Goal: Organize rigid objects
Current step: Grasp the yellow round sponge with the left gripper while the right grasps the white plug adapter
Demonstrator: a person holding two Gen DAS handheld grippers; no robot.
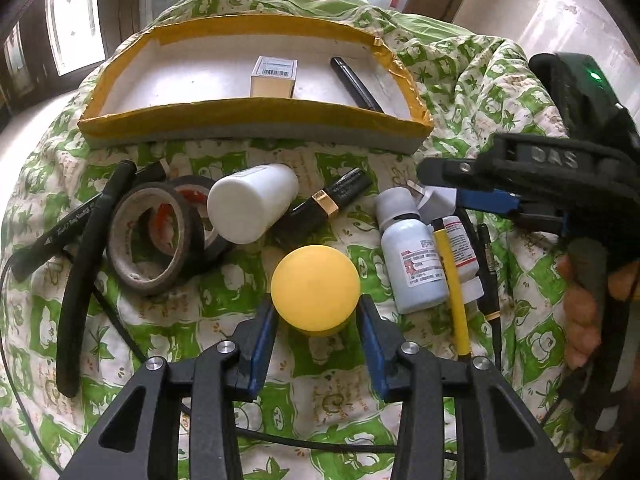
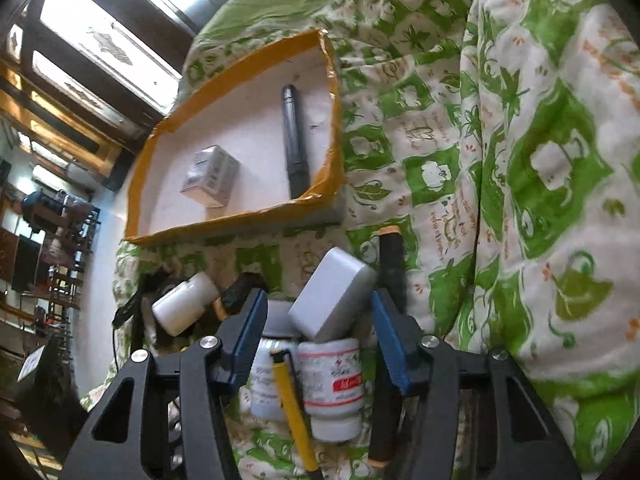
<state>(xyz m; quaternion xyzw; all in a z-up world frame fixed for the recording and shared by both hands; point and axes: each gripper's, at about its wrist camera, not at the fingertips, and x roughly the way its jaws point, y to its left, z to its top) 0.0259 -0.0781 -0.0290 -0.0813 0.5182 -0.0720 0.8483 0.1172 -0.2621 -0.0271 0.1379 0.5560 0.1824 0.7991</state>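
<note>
Green-and-white patterned bedding (image 1: 224, 292) covers the whole work surface; windows fill the upper left of both frames.

Largest item: a shallow tray (image 1: 248, 114) with yellow-taped rim and white floor, across the upper centre of the left wrist view. It contains a small labelled box (image 1: 274, 78) near the middle and a dark pen (image 1: 356, 84) lying diagonally toward its right end. Most of the tray floor is bare, leaving room on the left side.

Below the tray's front wall, loose items crowd the bedding. From the left: a black marker (image 1: 60, 232), two tape rolls (image 1: 156, 236) leaning together, a white bottle (image 1: 252, 202) on its side, a black-and-gold tube (image 1: 328, 204), a yellow-lidded jar (image 1: 316, 288), a blue-tinted bottle (image 1: 416, 260), a yellow pen (image 1: 452, 280) lying over a red-labelled bottle (image 1: 460, 244).

Left gripper (image 1: 318, 316): both blue pads sit against the sides of the yellow-lidded jar, lower centre of its frame; it grips the jar.

Right gripper (image 2: 318, 312): jaws part-way apart, straddling a white plug adapter (image 2: 332, 294) that rests tilted on the bottles. Contact between pads and adapter cannot be confirmed. A hand (image 1: 584, 312) holds this gripper at the right edge of the left wrist view.
</note>
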